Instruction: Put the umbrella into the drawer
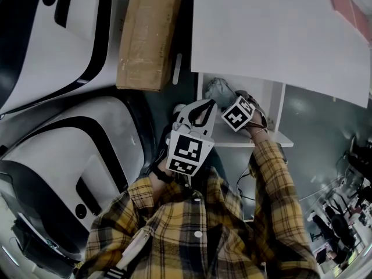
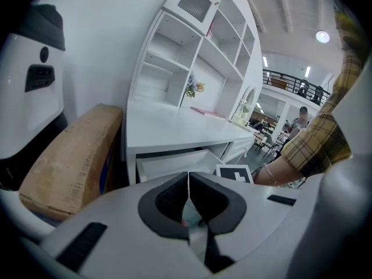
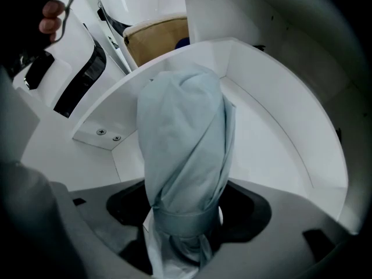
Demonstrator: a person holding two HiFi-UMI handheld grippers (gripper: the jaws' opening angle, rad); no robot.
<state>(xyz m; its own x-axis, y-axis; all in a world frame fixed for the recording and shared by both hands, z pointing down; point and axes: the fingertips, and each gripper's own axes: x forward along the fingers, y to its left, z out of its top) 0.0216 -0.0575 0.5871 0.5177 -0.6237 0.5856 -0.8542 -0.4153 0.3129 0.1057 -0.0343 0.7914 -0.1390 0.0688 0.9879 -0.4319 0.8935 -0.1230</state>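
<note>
My right gripper (image 3: 187, 217) had its fingers pinched on the folded umbrella (image 3: 183, 138) just by its strap band, and the bundle pointed down into the open drawer (image 3: 279, 144) under the white worktop (image 1: 273, 34). My left gripper (image 2: 188, 199) hung near my chest, fingers pressed together on nothing. The umbrella looked light, with soft loose cloth over a stiff core, so I judged the strapped band the surest hold, where the fabric would slide least
</note>
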